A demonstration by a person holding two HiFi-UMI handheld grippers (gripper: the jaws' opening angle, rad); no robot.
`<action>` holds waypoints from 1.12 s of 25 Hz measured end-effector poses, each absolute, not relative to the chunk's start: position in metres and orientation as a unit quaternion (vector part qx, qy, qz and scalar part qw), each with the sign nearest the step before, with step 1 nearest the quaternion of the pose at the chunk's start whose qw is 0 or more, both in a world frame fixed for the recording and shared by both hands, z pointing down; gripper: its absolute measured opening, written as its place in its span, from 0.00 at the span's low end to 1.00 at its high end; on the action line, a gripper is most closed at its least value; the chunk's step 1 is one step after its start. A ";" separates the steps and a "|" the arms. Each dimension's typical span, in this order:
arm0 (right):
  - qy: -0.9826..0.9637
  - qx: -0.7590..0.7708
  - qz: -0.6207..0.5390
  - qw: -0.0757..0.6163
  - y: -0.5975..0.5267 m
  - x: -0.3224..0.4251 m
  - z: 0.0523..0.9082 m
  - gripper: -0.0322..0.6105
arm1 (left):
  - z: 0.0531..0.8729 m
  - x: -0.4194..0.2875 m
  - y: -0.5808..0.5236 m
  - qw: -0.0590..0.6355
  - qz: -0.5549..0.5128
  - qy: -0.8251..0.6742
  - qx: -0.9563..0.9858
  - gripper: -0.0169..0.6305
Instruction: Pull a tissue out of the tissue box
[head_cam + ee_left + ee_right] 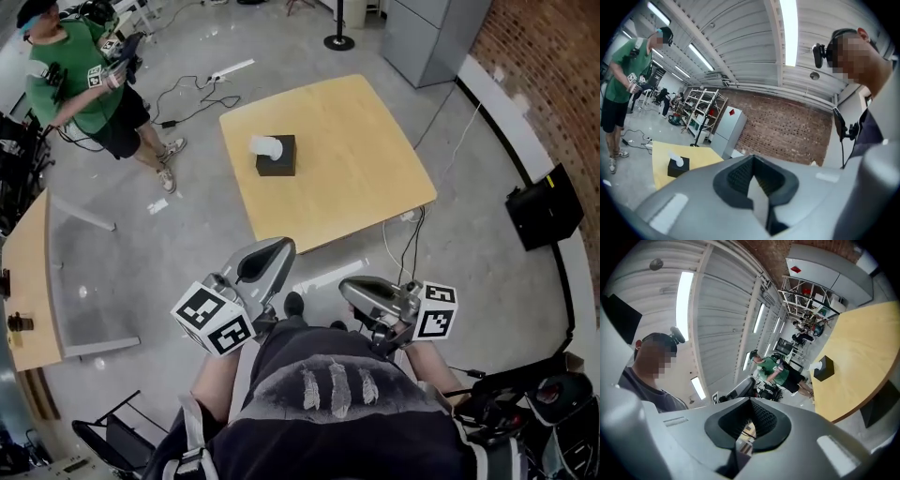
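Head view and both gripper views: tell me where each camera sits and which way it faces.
Head view: on the person's head, facing steeply down at the table and tissue box; shows torso, left gripper, right gripper.
Left gripper view: on the left gripper, facing along its jaws toward the brick wall; the person's shoulder at right.
Right gripper view: on the right gripper, facing ceiling and table; the person's shoulder at left.
Shared: all three show the tissue box.
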State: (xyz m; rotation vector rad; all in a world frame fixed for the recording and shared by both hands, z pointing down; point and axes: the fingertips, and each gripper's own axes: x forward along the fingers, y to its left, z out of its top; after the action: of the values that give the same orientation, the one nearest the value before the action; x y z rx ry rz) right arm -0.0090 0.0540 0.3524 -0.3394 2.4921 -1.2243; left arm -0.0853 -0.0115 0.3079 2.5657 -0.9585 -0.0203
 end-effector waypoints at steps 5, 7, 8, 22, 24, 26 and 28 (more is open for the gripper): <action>0.881 -0.150 -0.427 0.135 0.032 -0.034 0.354 0.05 | 0.309 -0.114 -0.042 0.221 -0.030 -0.327 0.919 0.03; 0.881 -0.157 -0.428 0.127 0.025 -0.046 0.352 0.05 | 0.310 -0.126 -0.050 0.225 -0.033 -0.321 0.920 0.03; 0.879 -0.162 -0.430 0.124 0.021 -0.051 0.352 0.05 | 0.311 -0.131 -0.054 0.228 -0.035 -0.318 0.920 0.03; 0.868 -0.207 -0.442 0.086 -0.018 -0.110 0.360 0.05 | 0.322 -0.203 -0.095 0.251 -0.072 -0.305 0.916 0.03; 0.870 -0.202 -0.442 0.079 -0.022 -0.116 0.361 0.05 | 0.325 -0.210 -0.098 0.254 -0.073 -0.313 0.912 0.03; 0.869 -0.194 -0.448 0.077 -0.027 -0.121 0.362 0.05 | 0.326 -0.216 -0.102 0.255 -0.074 -0.322 0.909 0.03; 0.868 -0.184 -0.456 0.076 -0.033 -0.125 0.364 0.05 | 0.327 -0.220 -0.106 0.256 -0.074 -0.331 0.905 0.03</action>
State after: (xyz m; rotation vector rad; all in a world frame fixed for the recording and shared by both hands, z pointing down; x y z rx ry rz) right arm -0.1249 -0.0335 0.3642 -0.5524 2.6012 -1.3657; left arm -0.2203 -0.1061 0.3266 2.4579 -0.8989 -0.2020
